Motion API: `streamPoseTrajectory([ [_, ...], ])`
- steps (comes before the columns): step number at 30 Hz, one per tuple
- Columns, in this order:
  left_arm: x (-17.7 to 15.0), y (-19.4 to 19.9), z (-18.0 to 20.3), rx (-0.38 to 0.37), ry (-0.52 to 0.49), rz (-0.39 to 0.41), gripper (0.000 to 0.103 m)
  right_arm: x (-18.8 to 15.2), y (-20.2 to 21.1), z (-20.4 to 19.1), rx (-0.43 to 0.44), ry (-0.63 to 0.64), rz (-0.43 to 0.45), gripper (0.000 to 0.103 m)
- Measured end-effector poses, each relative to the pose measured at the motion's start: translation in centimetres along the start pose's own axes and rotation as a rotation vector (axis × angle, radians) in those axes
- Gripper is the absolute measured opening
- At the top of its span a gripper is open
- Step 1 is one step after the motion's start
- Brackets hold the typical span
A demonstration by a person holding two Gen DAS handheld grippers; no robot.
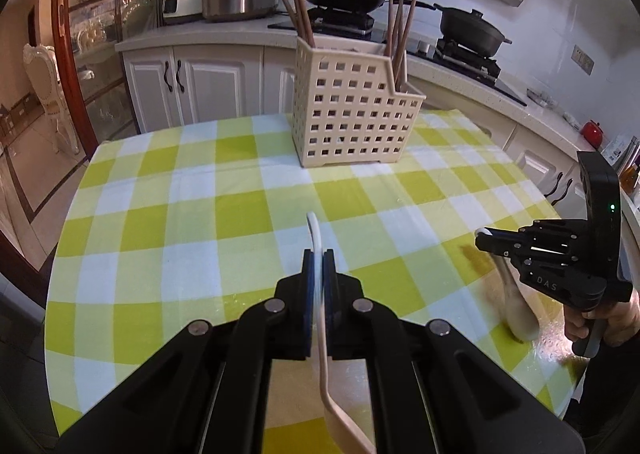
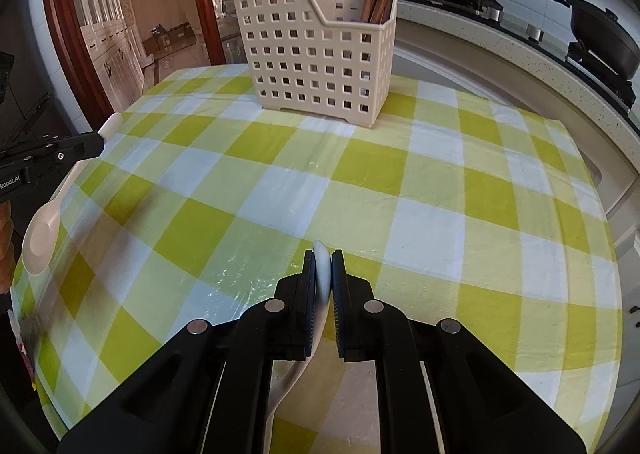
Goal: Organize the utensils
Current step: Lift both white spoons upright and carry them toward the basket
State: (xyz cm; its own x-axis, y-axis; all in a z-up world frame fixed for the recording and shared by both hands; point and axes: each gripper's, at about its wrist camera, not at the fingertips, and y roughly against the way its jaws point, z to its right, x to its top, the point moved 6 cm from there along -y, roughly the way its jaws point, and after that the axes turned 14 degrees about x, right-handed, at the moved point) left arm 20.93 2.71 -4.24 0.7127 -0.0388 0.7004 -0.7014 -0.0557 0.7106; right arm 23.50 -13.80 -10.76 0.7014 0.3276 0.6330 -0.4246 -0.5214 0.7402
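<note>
The left gripper (image 1: 319, 260) is clamped on a white spoon (image 1: 320, 318), handle tip poking out past its fingers. The right gripper (image 2: 323, 262) pinches another spoon (image 2: 322, 274) likewise. Beyond both sets of fingers stands the utensil basket (image 1: 352, 110), holding chopsticks (image 1: 398, 30).

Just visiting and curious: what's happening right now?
Left gripper shut on white spoon. Right gripper shut on second spoon. Basket ahead, path clear.

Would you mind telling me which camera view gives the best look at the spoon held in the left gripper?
The right wrist view: the spoon shows side-on, bowl hanging below the left gripper. In the left wrist view, the same spoon appears edge-on between the pads, its bowl cut off at the frame's bottom.
</note>
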Motion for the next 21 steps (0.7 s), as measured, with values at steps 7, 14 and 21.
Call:
streamPoseTrajectory([
  [7,0.4,1.6,0.3,-0.002,-0.003,0.029,0.004,0.3,1.6,-0.3,-0.001,0.005,0.036,0.009],
  [14,0.1,2.6,0.3,0.001,-0.002,0.043,0.004,0.3,2.3,-0.5,-0.003,0.011,0.049,0.009],
  [21,0.1,3.3,0.3,-0.001,0.0,0.055,0.004,0.4,2.7,-0.9,0.001,0.019,0.059,0.009],
])
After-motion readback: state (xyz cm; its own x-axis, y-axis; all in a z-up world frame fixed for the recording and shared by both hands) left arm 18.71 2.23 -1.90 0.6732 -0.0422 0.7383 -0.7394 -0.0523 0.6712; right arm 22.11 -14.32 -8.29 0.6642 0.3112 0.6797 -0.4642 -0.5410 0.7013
